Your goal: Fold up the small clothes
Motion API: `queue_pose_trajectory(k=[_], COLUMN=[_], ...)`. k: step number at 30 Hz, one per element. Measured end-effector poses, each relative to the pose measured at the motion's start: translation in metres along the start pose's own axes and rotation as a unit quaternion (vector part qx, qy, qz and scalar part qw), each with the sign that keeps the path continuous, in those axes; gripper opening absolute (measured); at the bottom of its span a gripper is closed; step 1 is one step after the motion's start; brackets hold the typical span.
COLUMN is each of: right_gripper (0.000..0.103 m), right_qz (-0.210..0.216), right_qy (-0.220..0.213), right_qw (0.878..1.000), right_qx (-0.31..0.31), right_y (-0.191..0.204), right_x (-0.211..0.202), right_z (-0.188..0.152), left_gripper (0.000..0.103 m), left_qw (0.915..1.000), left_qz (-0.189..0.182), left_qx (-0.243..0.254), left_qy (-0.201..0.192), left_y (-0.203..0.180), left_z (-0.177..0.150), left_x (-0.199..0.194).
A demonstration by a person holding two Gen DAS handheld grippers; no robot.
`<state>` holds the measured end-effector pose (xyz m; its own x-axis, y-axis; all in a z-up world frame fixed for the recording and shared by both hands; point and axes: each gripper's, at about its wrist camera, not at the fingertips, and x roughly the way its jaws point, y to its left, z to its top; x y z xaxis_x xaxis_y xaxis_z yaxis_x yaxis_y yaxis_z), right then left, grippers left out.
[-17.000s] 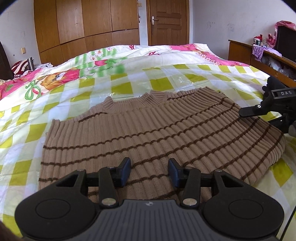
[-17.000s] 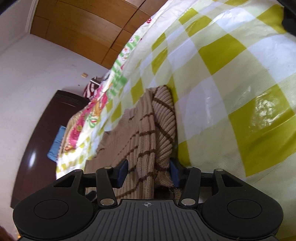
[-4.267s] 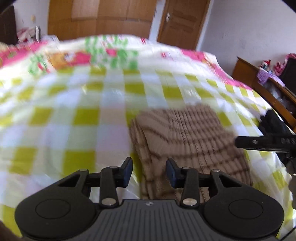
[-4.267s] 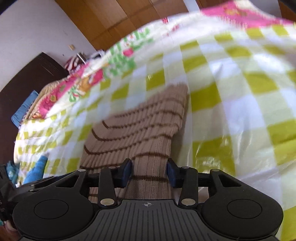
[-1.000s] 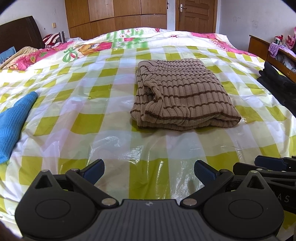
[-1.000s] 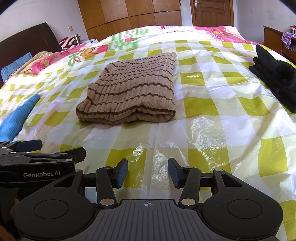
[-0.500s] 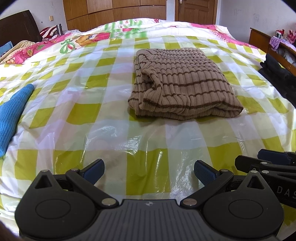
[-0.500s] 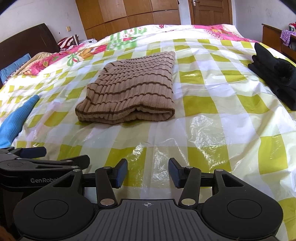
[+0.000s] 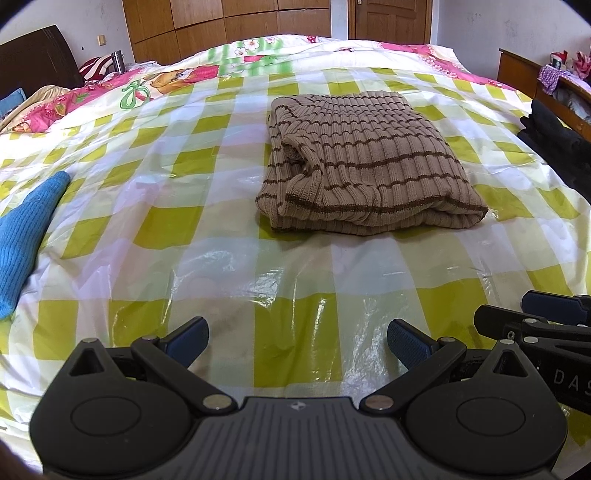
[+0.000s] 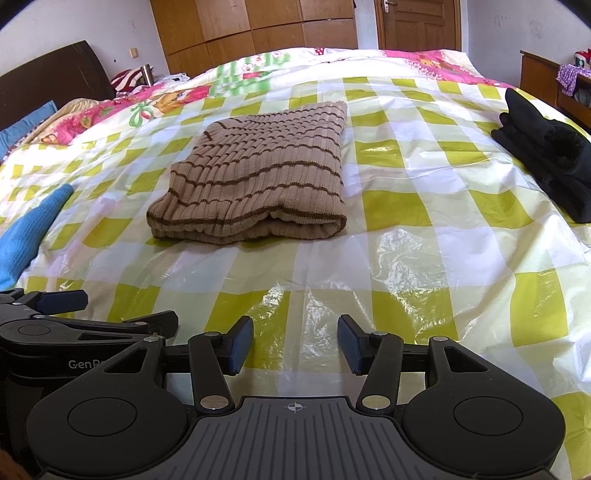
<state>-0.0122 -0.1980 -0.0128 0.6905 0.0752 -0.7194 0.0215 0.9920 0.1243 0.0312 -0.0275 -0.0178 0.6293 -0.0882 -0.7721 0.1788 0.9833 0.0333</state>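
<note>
The jaws of the left gripper stood spread wide with nothing between them; the jaws of the right gripper were parted more narrowly, also empty, and both hung low over the near edge of the bed, side by side; the folded brown striped sweater lay well ahead of them in the middle of the yellow-and-white checked plastic sheet covering the bed, its folded edge toward the grippers and untouched by either; a blue knitted garment lay at the far left of the sheet; a pile of black clothes sat at the right edge; a wooden wardrobe and a door stood beyond the bed.
</note>
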Motion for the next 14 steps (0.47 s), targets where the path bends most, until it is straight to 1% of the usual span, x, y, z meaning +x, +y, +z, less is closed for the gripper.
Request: queue_pose_trajectory(k=[12, 14], right_gripper=[0.050, 0.051], right_qz=[-0.001, -0.001], right_qy=[0.001, 0.000], right_qw=[1.000, 1.000], right_qx=[0.000, 0.001], right_y=[0.0000, 0.0001], right_x=[0.0000, -0.0001], right_z=[-0.0003, -0.0004], left_gripper=[0.103, 0.103], left_qw=[1.0000, 1.0000], left_qz=[0.006, 0.002], left_qx=[0.005, 0.006], left_qy=[-0.006, -0.006], left_y=[-0.0015, -0.0015], left_z=[0.0000, 0.0003], left_x=[-0.0020, -0.0017])
